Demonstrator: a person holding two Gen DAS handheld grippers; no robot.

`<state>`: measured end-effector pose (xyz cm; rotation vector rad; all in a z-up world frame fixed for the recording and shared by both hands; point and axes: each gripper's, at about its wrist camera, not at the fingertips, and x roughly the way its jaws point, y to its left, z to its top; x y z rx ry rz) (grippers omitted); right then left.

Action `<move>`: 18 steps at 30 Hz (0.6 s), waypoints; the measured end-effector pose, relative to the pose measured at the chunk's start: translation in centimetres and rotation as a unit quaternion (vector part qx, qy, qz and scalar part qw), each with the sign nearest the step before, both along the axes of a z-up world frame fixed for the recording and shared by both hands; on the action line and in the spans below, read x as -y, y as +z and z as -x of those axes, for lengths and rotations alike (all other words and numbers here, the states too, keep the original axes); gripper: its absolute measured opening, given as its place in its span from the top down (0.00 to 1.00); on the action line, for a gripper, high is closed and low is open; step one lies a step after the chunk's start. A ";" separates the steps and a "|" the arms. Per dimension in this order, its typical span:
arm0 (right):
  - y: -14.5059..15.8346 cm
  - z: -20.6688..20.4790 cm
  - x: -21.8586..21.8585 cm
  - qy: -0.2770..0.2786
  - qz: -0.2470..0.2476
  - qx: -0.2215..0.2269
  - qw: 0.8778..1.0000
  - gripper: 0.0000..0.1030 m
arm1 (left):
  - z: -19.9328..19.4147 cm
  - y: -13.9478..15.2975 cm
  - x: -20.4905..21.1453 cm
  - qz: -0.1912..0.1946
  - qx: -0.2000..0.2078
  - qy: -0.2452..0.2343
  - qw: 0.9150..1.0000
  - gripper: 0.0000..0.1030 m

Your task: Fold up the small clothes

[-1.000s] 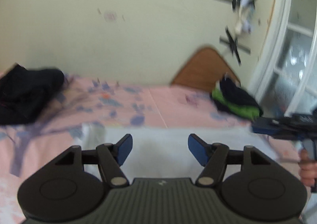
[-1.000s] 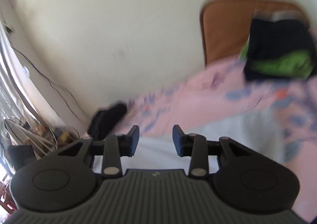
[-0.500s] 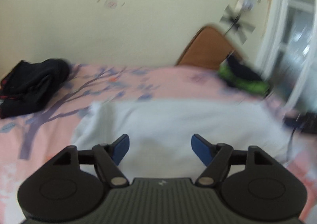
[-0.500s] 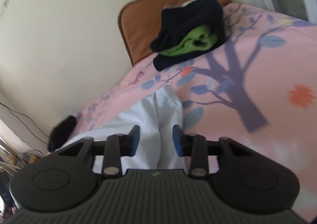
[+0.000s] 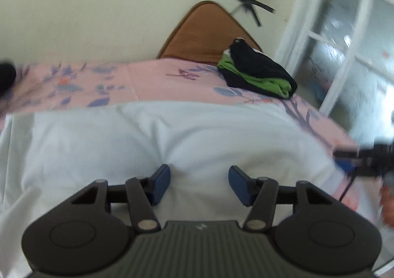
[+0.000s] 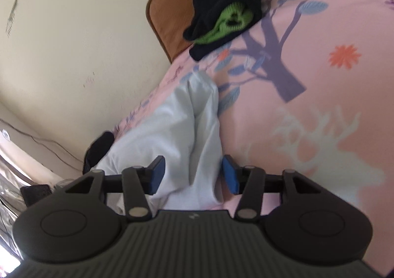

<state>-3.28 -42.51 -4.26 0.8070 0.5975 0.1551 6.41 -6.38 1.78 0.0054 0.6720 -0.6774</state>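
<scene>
A pale white-blue garment (image 5: 172,137) lies spread on the pink patterned bedsheet (image 5: 152,78). My left gripper (image 5: 199,183) is open and low over the garment's near part, with cloth between and under the blue pads. In the right wrist view the same garment (image 6: 182,125) runs away in a long strip. My right gripper (image 6: 193,174) is open and straddles the garment's near end, nothing pinched. The right gripper also shows, blurred, at the left wrist view's right edge (image 5: 364,158).
A folded black and green pile (image 5: 258,73) sits at the bed's far right by a brown headboard cushion (image 5: 204,29); it also shows in the right wrist view (image 6: 224,17). A dark garment (image 6: 98,147) lies at the far left end. A white glass door (image 5: 349,39) stands right.
Both grippers have dropped from pointing at the wall down to the garment. The right gripper's jaws have opened wider around the garment's end. The left gripper stays open.
</scene>
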 end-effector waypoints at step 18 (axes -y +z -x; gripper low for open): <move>-0.7 -1.6 -2.4 0.024 0.038 0.062 0.997 0.43 | 0.6 0.0 0.2 0.004 0.003 -0.013 1.000 0.24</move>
